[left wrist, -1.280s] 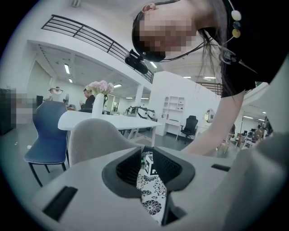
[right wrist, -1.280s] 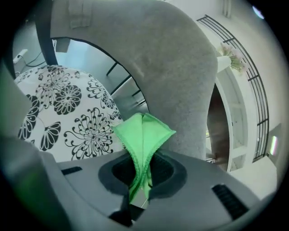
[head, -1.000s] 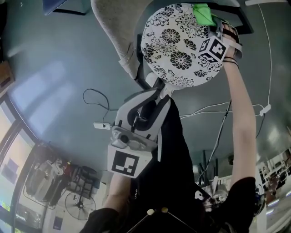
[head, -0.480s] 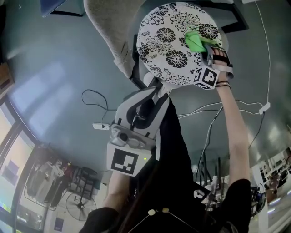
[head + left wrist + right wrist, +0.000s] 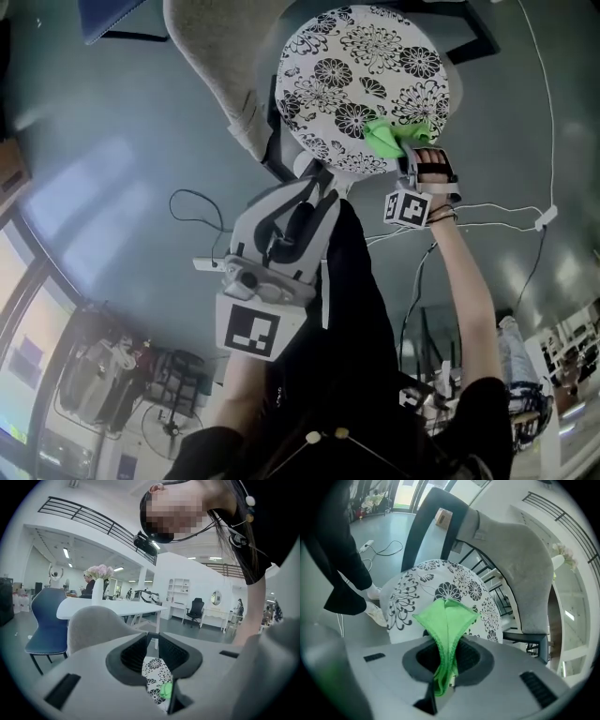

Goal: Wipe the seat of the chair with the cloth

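The chair seat (image 5: pixel 349 66) is round, white with black flowers, and a grey backrest (image 5: pixel 211 61) rises at its left. My right gripper (image 5: pixel 407 156) is shut on a green cloth (image 5: pixel 388 134), which is pressed on the seat's near right rim. In the right gripper view the cloth (image 5: pixel 446 618) fans out from the right gripper (image 5: pixel 447 644) over the seat (image 5: pixel 412 595). My left gripper (image 5: pixel 320 184) is at the seat's near edge. In the left gripper view its jaws (image 5: pixel 151 643) are closed on the patterned seat edge (image 5: pixel 154 679), with the cloth (image 5: pixel 165 689) beyond.
Grey floor (image 5: pixel 122 141) surrounds the chair, with cables (image 5: pixel 202 211) lying on it. The chair's dark legs (image 5: pixel 525 637) show under the backrest. A white table (image 5: pixel 112 606) with a vase, a blue chair (image 5: pixel 47 625) and an office chair (image 5: pixel 197 609) stand farther off.
My right gripper has dragged the green cloth across the seat from its far edge to the near right rim. The left gripper has stayed at the seat's near edge.
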